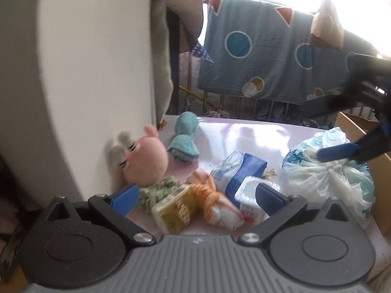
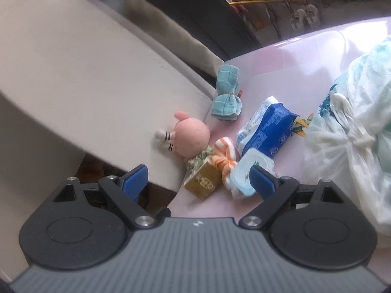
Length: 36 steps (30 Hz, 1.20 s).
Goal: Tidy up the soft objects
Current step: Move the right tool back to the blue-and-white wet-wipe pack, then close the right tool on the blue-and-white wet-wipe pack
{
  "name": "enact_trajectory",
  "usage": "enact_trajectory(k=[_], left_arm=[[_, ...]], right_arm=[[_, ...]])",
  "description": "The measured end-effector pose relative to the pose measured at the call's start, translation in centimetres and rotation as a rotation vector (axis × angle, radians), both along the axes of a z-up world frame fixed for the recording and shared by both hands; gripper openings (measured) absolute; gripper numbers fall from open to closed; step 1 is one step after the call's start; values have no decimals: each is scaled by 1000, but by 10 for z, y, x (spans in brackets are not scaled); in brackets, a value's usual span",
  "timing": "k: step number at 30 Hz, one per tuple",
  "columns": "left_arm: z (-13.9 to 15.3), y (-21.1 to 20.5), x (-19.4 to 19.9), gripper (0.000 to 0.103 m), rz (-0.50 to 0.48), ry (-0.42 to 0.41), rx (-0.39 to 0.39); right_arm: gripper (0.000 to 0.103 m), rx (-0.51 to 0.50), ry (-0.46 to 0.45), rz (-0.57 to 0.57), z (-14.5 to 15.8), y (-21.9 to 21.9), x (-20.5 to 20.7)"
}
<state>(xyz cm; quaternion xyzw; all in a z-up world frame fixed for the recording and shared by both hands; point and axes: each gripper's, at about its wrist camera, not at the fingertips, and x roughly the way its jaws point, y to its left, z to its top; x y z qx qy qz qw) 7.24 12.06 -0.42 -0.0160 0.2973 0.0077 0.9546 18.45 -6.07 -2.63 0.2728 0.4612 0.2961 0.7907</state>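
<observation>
From the left wrist camera, the step in hand looks like the approach: nothing is held yet. The left gripper (image 1: 196,196) stands spread wide, angled down over a cluster of soft things on the pink table (image 1: 244,131). Taking the pink plush toy (image 1: 146,163) as landmark, it leans against the cream wall panel (image 1: 92,73); a teal rolled cloth (image 1: 184,138) lies just beyond it, a yellow packet (image 1: 174,211) and an orange-and-white knotted cloth (image 1: 215,202) just in front, and a blue wipes pack (image 1: 240,171) to its right. Farther right sits a knotted plastic bag (image 1: 327,175), with the right gripper (image 1: 325,131) hanging above it, its jaws apart.

From the right wrist camera, the right gripper (image 2: 198,180) is likewise spread and empty, pointing down at the same cluster. The plush toy (image 2: 191,138) sits ahead, the yellow packet (image 2: 202,182) nearest between the jaws, and a small white tissue pack (image 2: 246,173) touches the right finger. The next move probably calls for choosing one item, lowering over it and closing gently, since everything crowds together.
</observation>
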Motion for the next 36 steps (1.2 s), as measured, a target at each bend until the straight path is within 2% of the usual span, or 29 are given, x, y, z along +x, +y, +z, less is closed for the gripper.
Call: enact_trajectory(k=[3,7,10,12,16,17,19,20,22,27,29,32,34,36], left_arm=[[-2,-2,20,99,-20,9,-5],[-5,-5,47,81,-40,39,-10],[-9,-11,73,80,-108,69,-1],[-13,-17,94,80,-175,116,11],[-28,-27,127,81,-246,196,29],[-32,-28,134,81,-255,214,34],[-40,-32,148,82,-261,252,49],[-43,-36,155,83,-269,270,61],[-50,-42,167,90,-298,319,86],[-68,-68,194,96,-330,407,237],[-76,-73,204,96,-320,451,269],[-88,-72,219,94,-304,516,253],[-95,-68,228,87,-287,563,219],[-99,-64,233,85,-259,584,186]], right_arm=[[90,-30,66,-23,-12,8,31],[89,-95,198,-79,-39,17,75],[89,-143,286,-107,-61,23,101],[89,-159,329,-118,-75,26,115],[88,-184,396,-114,-101,31,138],[87,-189,405,-110,-107,33,143],[70,-200,405,-84,-118,37,151],[67,-210,405,-80,-121,38,154],[54,-202,391,-60,-128,38,161],[56,-141,399,-38,-135,33,174],[57,-123,407,-28,-139,32,176],[57,-83,404,-28,-144,30,177],[56,-53,400,-32,-147,28,177],[53,-32,392,-33,-148,29,177]])
